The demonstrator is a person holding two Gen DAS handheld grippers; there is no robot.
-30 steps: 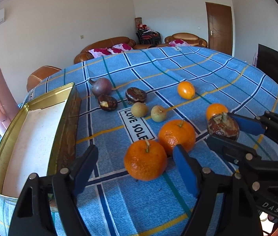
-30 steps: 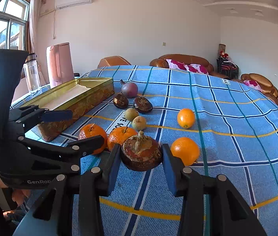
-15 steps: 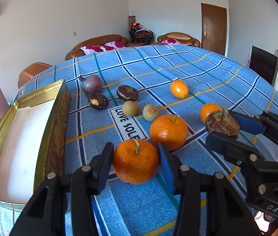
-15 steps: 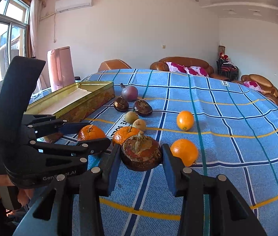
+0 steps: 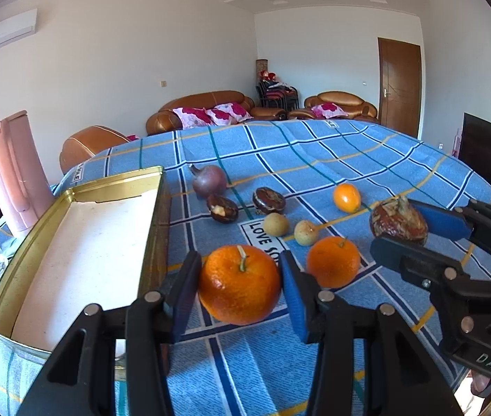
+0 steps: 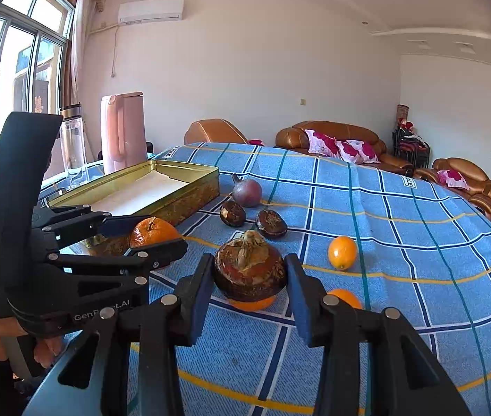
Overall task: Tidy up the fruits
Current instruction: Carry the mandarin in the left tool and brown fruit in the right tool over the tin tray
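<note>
My left gripper (image 5: 236, 286) is shut on a large orange mandarin (image 5: 240, 284) and holds it above the blue checked cloth, next to the gold tin tray (image 5: 157, 215). The mandarin also shows in the right wrist view (image 6: 153, 231). My right gripper (image 6: 249, 279) is shut on a brown mangosteen (image 6: 249, 270), held above the cloth; it also shows in the left wrist view (image 5: 398, 222). A second mandarin (image 5: 332, 266), a small orange (image 5: 346, 197), two pale round fruits (image 5: 276, 223), two dark mangosteens (image 5: 269, 200) and a purple fruit (image 5: 209, 180) lie on the cloth.
The tin tray (image 6: 189, 166) lies at the table's left, its inside bare and white. A pink jug (image 6: 122, 131) and a clear bottle (image 6: 72, 142) stand behind it. Another orange (image 6: 344, 297) lies under my right gripper. Sofas stand beyond the table.
My left gripper closed on the large mandarin and lifted it off the cloth. My right gripper rose with the mangosteen still in it.
</note>
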